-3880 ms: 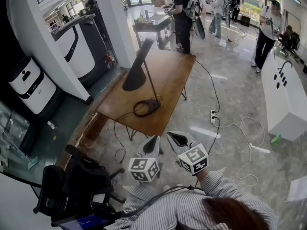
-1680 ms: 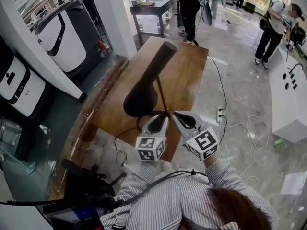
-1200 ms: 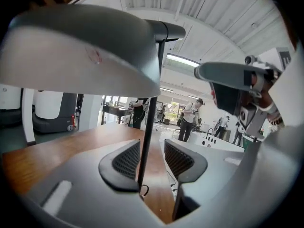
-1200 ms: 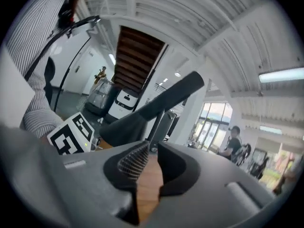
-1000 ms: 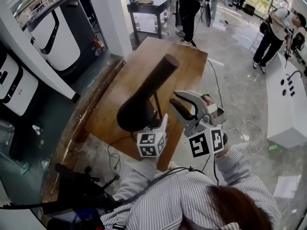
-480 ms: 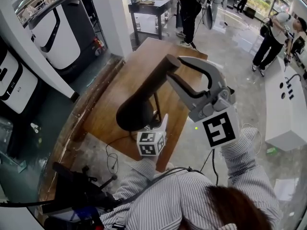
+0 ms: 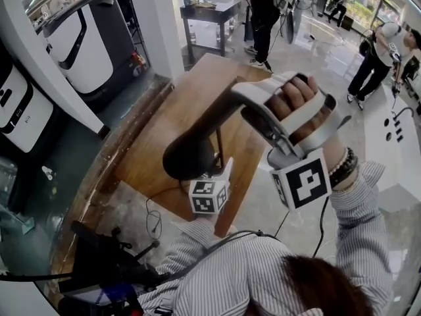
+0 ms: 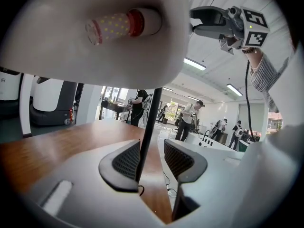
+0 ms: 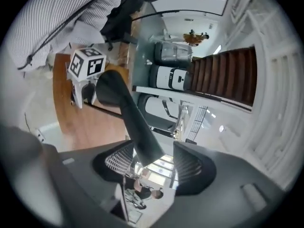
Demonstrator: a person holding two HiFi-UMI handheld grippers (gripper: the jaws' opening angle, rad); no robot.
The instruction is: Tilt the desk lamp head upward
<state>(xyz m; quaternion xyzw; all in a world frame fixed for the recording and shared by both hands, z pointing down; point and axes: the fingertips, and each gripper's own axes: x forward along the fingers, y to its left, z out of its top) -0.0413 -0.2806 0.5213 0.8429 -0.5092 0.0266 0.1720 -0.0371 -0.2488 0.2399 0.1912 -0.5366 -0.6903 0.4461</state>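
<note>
A black desk lamp stands on the wooden table (image 7: 171,110). Its cone-shaped head (image 7: 197,137) slants up to the right on a thin stem (image 7: 218,151). My right gripper (image 7: 238,101) is raised at the head's narrow upper end. Its jaws are opening, and that end (image 9: 142,144) lies between them against the left pad, with a gap on the other side. My left gripper (image 7: 222,168) sits low behind the shade. The stem (image 8: 149,122) runs between its pads beside the left one; the right pad stands clear. The bulb (image 8: 116,25) shows inside the shade.
A black office chair (image 7: 99,268) stands by my left leg, and the lamp's cord (image 7: 154,219) hangs off the table's near edge. White machines (image 7: 79,38) and a pillar (image 7: 154,25) line the left. Several people work at a far table (image 7: 210,15). A white counter (image 7: 401,137) is at right.
My right gripper has risen from beside the stem to the head's narrow top end, and its jaws have spread around it. The left gripper has stayed at the stem.
</note>
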